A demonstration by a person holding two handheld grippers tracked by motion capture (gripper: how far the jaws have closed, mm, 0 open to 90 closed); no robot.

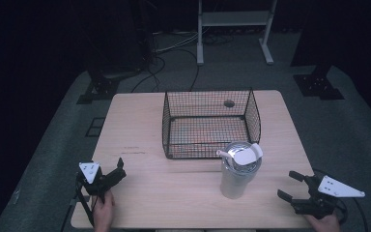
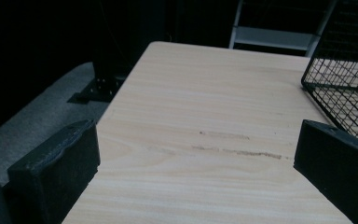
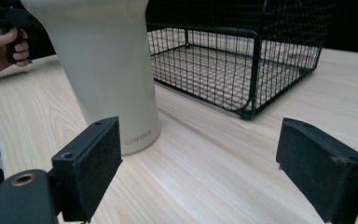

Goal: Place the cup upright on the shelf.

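The cream tumbler [image 1: 240, 170] stands upright on the tabletop [image 1: 174, 186], just in front of the wire basket [image 1: 210, 123]. Both the right tongs [image 1: 293, 185] and left tongs [image 1: 120, 169] are spread, holding nothing. It looks top-heavy; a glancing jaw could tip it.

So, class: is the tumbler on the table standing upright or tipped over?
Upright. The tumbler stands on its narrow base on the table, lid uppermost, just in front of the wire basket.
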